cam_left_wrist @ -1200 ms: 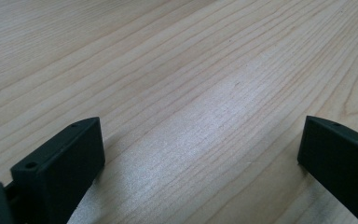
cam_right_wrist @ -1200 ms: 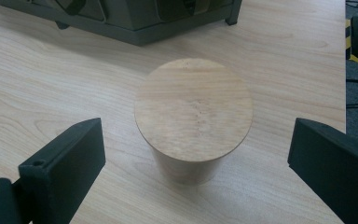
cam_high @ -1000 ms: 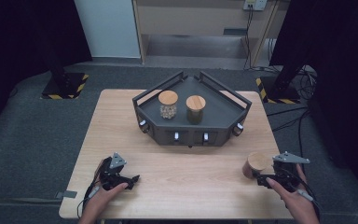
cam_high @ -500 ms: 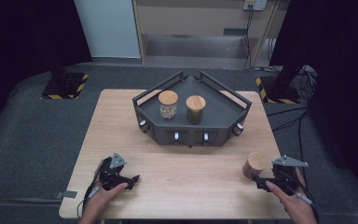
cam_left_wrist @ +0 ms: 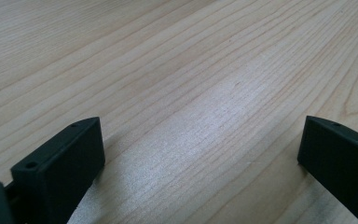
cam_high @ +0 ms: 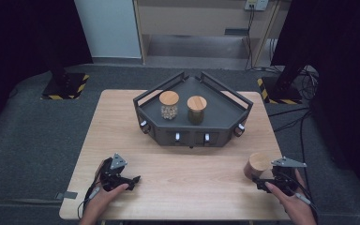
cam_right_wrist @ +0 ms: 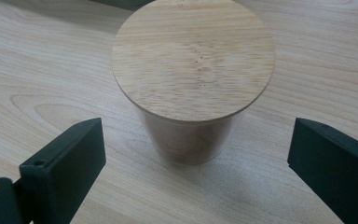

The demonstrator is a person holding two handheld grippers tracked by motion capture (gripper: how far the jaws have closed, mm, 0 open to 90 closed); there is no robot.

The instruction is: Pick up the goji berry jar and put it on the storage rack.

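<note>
A glass jar with a round wooden lid (cam_high: 257,164) (cam_right_wrist: 193,60) stands upright on the wooden table (cam_high: 187,173) near its right front corner. My right gripper (cam_high: 261,181) (cam_right_wrist: 196,154) is just in front of it, open, with its jaws wide to either side and not touching the jar. My left gripper (cam_high: 133,179) (cam_left_wrist: 200,154) rests low over bare tabletop at the front left, open with nothing between its jaws. Two more wooden-lidded jars, one (cam_high: 169,104) with pale contents and a darker one (cam_high: 197,108), stand in the dark tray (cam_high: 225,112).
The dark angular tray with raised rails and small knobs on its front wall (cam_high: 192,137) sits at the table's far middle. Grey floor surrounds the table; black stands with striped bases (cam_high: 63,86) are beyond it. Cables trail at the right (cam_high: 304,126).
My right gripper has drifted slightly toward the table's front edge, away from the jar. The left gripper and the jars have kept still.
</note>
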